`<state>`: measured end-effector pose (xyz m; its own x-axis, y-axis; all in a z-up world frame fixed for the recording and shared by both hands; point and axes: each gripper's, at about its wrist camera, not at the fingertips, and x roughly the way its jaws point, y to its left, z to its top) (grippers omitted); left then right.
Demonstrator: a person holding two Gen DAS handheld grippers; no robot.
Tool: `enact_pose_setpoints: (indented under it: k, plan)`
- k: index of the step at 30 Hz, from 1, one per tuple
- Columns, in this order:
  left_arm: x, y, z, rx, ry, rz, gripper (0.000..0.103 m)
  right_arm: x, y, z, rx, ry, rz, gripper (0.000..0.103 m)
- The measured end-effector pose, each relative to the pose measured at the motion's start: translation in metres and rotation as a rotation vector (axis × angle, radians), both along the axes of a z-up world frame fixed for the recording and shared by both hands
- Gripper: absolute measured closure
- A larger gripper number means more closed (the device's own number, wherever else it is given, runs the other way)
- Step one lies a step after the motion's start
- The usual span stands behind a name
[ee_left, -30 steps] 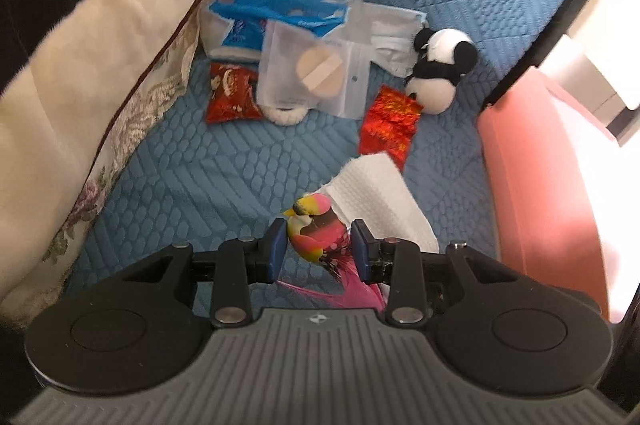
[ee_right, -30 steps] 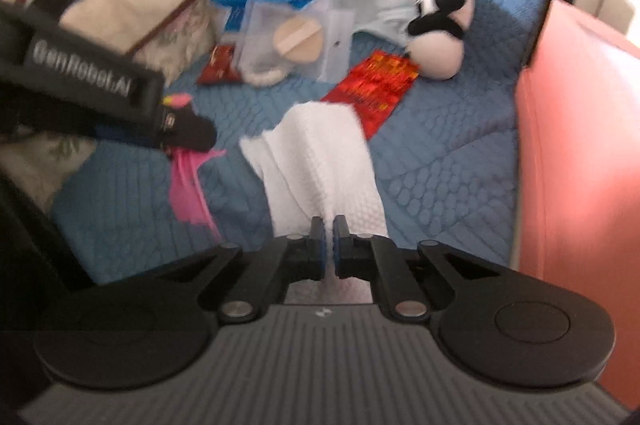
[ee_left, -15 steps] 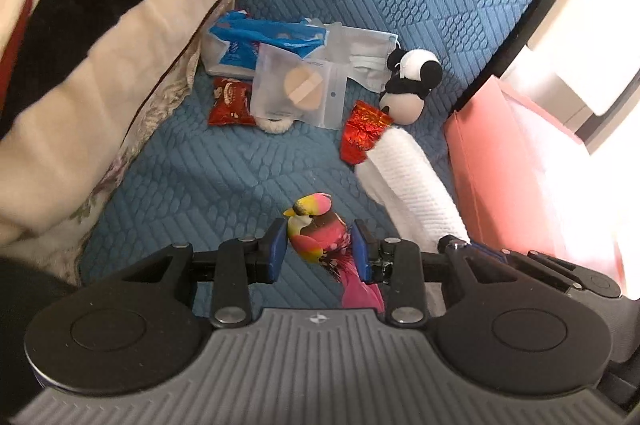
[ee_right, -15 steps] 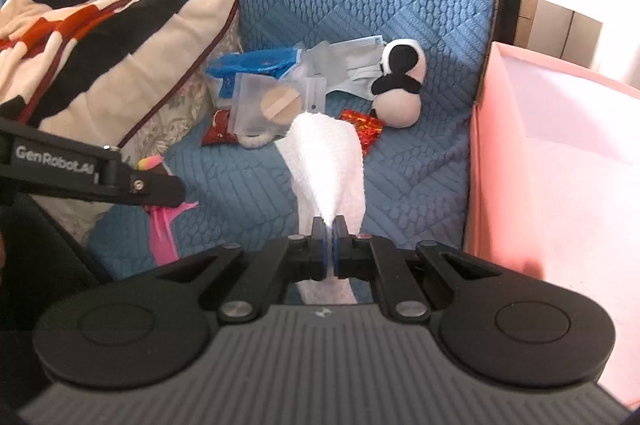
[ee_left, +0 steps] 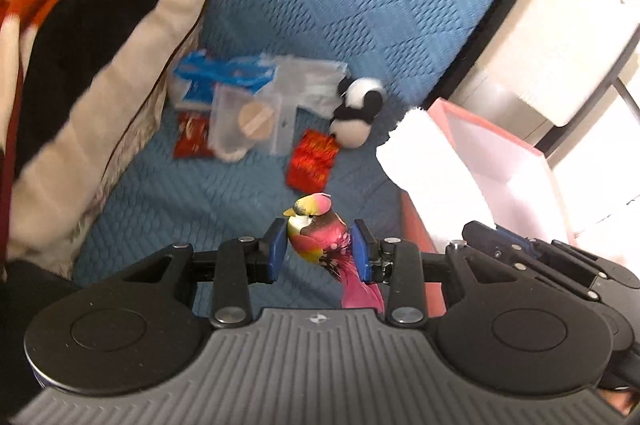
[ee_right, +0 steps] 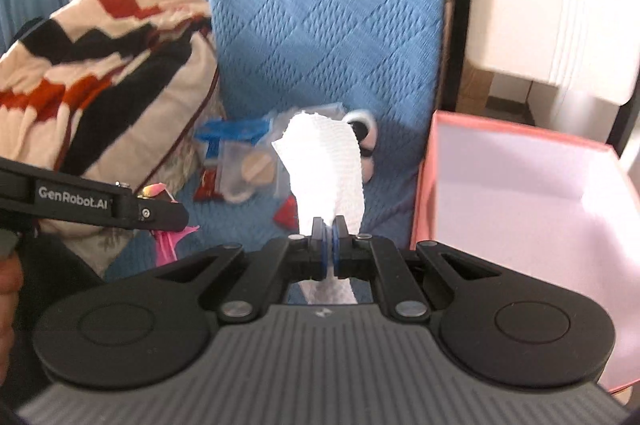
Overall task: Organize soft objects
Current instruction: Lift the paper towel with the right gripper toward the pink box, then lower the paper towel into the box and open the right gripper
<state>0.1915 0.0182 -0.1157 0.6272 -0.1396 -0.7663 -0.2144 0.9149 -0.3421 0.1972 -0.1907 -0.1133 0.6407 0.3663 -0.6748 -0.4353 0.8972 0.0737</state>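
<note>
From the left wrist, the left tool (ee_left: 320,250) grips a bird (ee_left: 314,231) by the body, its pink tail trailing below, above the blue seat (ee_left: 192,201); to the right, the cloth (ee_left: 436,177) drapes at the near wall of the pink box (ee_left: 516,165). A panda (ee_left: 356,117) and packets (ee_left: 260,113) lie on the seat. From the right wrist, the right tool (ee_right: 329,247) is pinched on the cloth (ee_right: 326,169), which hangs over the seat (ee_right: 384,201), just left of the box (ee_right: 520,193). The step appears to be the drop: carry the cloth right, fully past the box wall, lower it inside, then part the jaws so no fold snags the rim. Hold the bird clear meanwhile.
</note>
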Motion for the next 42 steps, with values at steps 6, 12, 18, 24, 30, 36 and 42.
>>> enact_pose_setpoints:
  k: [6,12,18,24,30,36,42]
  plan:
    - [0.012,-0.018,0.036,-0.008,-0.055,-0.03,0.063,0.005,-0.018,0.034,0.019,-0.032,-0.033,0.096]
    - [0.024,-0.045,0.071,0.009,-0.117,-0.088,0.063,0.014,-0.042,0.07,0.021,-0.076,-0.067,0.096]
    - [0.033,-0.073,0.101,0.028,-0.166,-0.137,0.063,0.02,-0.069,0.096,0.028,-0.112,-0.101,0.096]
    - [0.045,-0.11,0.109,0.032,-0.19,-0.189,0.063,0.024,-0.102,0.099,0.026,-0.121,-0.141,0.096]
    - [0.065,-0.15,0.086,0.017,-0.168,-0.236,0.063,0.035,-0.133,0.07,0.008,-0.047,-0.194,0.096]
    - [0.09,-0.178,0.056,0.013,-0.126,-0.253,0.063,0.048,-0.164,0.042,-0.007,0.027,-0.225,0.096]
    - [0.105,-0.204,0.029,0.031,-0.083,-0.281,0.063,0.063,-0.188,0.013,-0.006,0.089,-0.251,0.096]
